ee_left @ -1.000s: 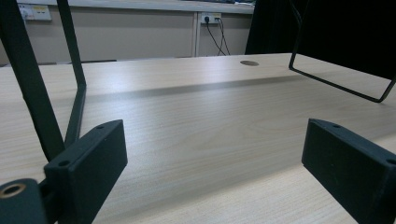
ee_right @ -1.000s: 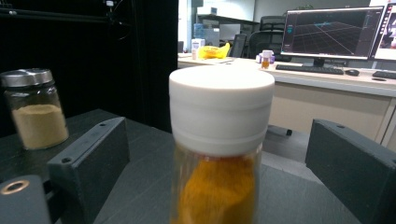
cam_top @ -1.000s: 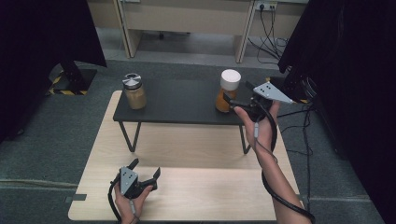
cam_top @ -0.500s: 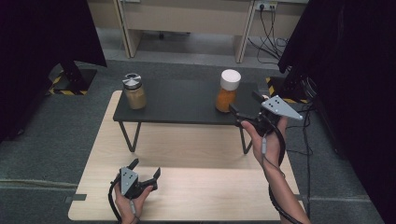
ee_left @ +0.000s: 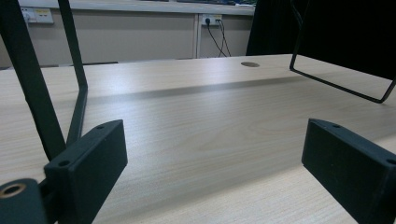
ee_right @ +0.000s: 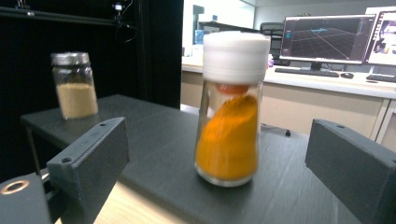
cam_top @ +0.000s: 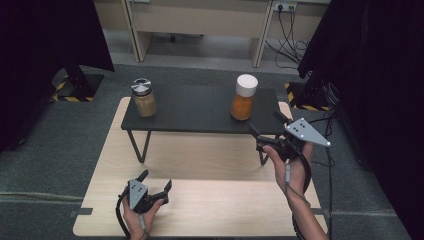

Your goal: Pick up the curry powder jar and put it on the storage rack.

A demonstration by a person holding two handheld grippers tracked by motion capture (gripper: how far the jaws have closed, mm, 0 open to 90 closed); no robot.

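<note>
A glass jar of pale powder [cam_top: 143, 98] with a metal lid is seen upright at the left end of a low black shelf [cam_top: 197, 110]. The shelf is carried on thin black wire legs [cam_top: 137, 145] over a light wooden table [cam_top: 215, 195]. Grey carpet [cam_top: 45, 150] is spread around it. Monitors [ee_right: 327, 38] are lit on a desk behind.

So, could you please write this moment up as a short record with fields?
right gripper: open, apart from the orange jar, jaws aimed at it
orange jar: upright on the black shelf, white cap on
left gripper: open, low over the wooden table, holding nothing
beige jar: upright at the shelf's left end, metal lid on
</note>
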